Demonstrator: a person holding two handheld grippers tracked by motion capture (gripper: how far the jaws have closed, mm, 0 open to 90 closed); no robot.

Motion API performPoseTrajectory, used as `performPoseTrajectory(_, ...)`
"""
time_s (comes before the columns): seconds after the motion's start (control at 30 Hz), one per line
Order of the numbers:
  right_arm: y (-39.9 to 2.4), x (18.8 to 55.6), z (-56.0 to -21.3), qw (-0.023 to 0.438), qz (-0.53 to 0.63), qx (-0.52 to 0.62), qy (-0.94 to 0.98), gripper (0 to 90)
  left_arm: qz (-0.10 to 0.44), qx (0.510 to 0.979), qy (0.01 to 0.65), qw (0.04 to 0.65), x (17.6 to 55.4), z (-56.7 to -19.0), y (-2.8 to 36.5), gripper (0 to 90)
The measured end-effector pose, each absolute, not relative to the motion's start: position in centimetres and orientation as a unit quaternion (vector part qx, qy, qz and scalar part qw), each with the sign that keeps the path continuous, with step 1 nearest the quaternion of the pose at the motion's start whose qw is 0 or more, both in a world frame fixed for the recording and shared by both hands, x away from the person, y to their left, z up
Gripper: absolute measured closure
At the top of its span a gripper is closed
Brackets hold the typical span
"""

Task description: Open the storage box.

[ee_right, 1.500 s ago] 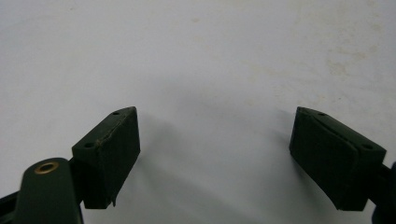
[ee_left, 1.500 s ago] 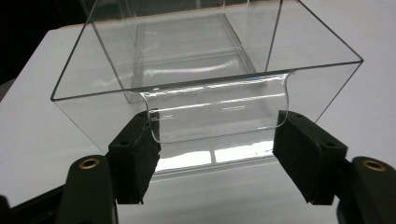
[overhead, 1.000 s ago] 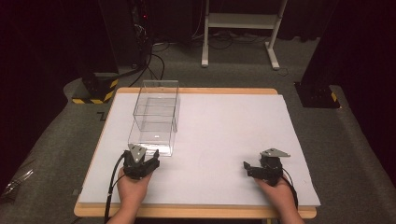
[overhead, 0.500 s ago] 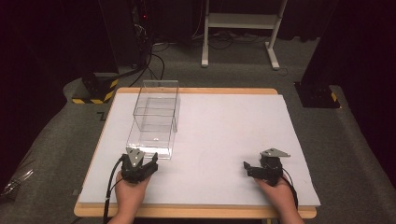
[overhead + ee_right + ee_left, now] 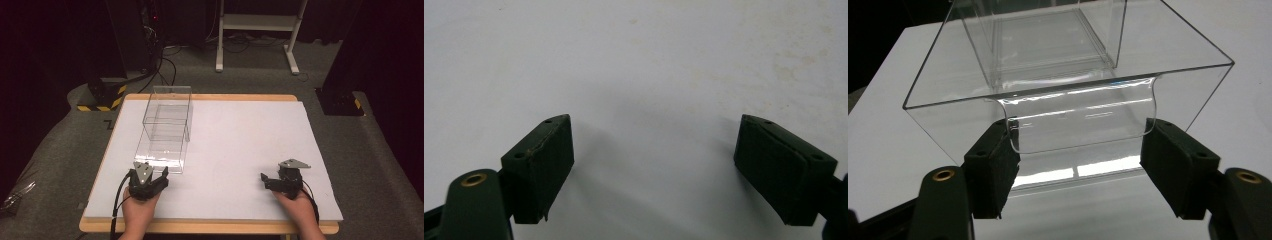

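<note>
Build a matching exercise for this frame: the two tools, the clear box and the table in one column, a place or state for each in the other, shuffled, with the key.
Column 1:
1. left tool
2. right tool
3. clear box
4. table

Column 2:
A. empty, on the table's left half
B. open, over bare white surface
C. white top with a wooden edge
D. open, facing the box's near wall

Pairs: 1-D, 2-B, 3-A, 4-C

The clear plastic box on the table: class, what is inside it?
Inside the clear plastic box I see no loose items; its clear walls show the white table beneath. Glare hides part of its near wall in the left gripper view.
</note>
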State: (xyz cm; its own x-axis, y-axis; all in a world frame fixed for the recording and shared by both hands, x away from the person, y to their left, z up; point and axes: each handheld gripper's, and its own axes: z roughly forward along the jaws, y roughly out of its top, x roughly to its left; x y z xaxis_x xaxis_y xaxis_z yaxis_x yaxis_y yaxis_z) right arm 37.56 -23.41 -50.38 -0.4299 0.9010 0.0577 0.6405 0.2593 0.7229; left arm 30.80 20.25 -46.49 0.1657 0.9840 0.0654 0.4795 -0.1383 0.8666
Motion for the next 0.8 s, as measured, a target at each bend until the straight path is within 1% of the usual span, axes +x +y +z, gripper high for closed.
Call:
performPoseTrajectory(0.57,-23.39,37.55,-50.38,0.188,0.346,0.500,0.771,16.1,0.337,0.671,0.538,0.383,30.68,-46.68,20.76,31.7)
performPoseTrajectory(0.8,-23.36,37.55,-50.38,0.190,0.344,0.500,0.772,16.2,0.330,0.672,0.538,0.388,30.43,-46.45,21.10,24.6)
